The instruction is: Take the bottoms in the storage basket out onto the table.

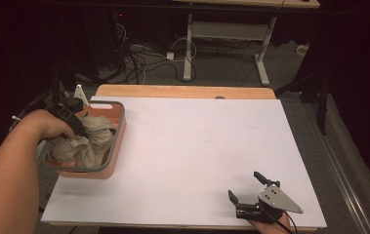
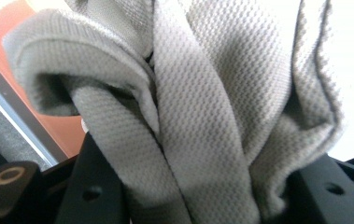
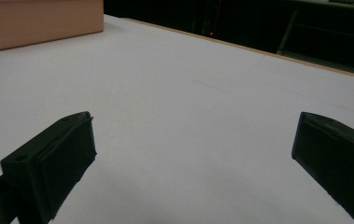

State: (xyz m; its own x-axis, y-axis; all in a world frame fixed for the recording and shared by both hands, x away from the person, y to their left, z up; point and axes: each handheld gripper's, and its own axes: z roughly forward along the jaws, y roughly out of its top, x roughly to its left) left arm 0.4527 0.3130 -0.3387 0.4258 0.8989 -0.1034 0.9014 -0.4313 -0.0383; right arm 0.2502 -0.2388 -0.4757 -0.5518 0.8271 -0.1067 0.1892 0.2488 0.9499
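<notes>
Two grippers: left gripper (image 1: pixel 75 127) jaws clamped on grey cloth (image 2: pixel 202 116) in orange basket (image 1: pixel 116 146); lift straight up, clear rim. Right gripper (image 1: pixel 248 187) jaws open, idle.

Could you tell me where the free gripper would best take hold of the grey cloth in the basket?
Probably the bunched upper fold of the grey cloth, from above: it rises over the basket rim, whose walls block the sides. The left gripper already clamps it there.

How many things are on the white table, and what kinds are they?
Orange basket: 1
Grey cloth, in the basket and pinched by the left gripper: 1
Grippers, left one and right gripper: 2
Total: 4
</notes>
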